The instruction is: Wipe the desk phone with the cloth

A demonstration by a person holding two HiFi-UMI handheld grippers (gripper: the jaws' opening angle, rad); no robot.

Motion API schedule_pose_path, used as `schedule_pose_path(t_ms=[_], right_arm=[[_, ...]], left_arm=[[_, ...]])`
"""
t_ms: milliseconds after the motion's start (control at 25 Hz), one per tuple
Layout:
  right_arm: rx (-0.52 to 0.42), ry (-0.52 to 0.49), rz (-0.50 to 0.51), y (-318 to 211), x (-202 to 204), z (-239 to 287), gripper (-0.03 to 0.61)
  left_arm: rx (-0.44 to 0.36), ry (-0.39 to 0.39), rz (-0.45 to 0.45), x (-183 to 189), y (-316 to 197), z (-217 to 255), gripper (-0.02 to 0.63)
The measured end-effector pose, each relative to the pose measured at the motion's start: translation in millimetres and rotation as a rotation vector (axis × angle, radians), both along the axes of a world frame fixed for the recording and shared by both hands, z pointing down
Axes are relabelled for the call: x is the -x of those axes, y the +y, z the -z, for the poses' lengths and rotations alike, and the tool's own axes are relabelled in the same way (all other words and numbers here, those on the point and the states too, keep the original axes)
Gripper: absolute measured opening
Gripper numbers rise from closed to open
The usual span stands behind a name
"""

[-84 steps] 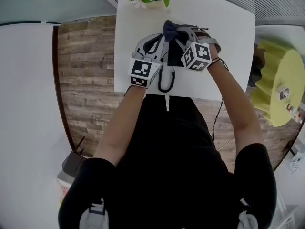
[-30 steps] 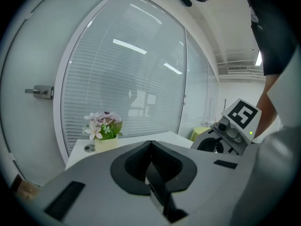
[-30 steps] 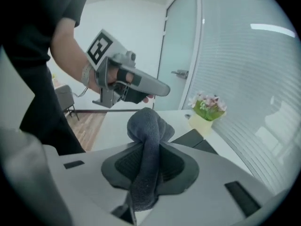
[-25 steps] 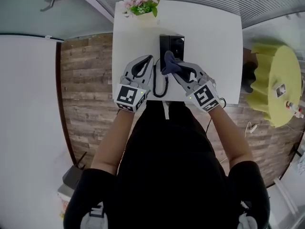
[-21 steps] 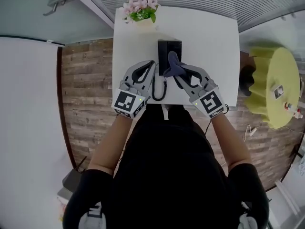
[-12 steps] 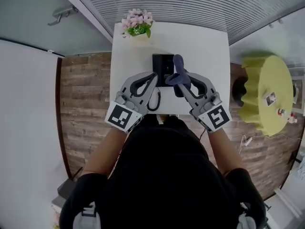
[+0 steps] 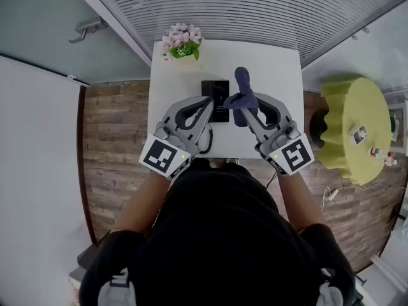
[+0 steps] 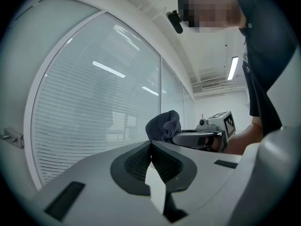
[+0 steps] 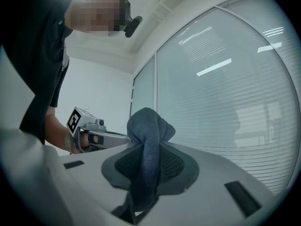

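The right gripper [image 7: 242,106] pinches the blue cloth [image 7: 243,83] tight. The left gripper [image 7: 208,102] is closed on nothing. The black desk phone [image 7: 217,92] sits mid-table [image 7: 280,75].

Black short-sleeved top [image 7: 229,234]. Grey moulded left gripper [image 7: 208,102] and right gripper [image 7: 238,102], each with an open loop handle, dark ribbed pads [image 8: 141,163] lining the jaws, a small green light [image 7: 182,159], and a white cube [image 7: 164,156] printed with black square markers.
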State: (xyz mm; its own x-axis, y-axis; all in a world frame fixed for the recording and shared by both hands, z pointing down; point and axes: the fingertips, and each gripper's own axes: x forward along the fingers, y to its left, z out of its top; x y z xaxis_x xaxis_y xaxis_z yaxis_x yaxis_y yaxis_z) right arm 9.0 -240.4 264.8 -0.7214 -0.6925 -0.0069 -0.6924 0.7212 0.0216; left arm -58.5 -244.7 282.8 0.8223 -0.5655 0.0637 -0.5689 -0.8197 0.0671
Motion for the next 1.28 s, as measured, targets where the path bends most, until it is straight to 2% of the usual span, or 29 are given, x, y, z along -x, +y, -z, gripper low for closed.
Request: schedule_pose_path(t_ms=[520,1280], right_arm=[[0.016,0.013,0.016,-1,-5,-7,0.097],[0.031,0.005,0.017,3,-3,-14,0.097]], left_arm=[[-0.016,-0.014,0.003,-8,1,-5,0.011],[0.014,-0.036,0.015,-8,6,-20,0.011]])
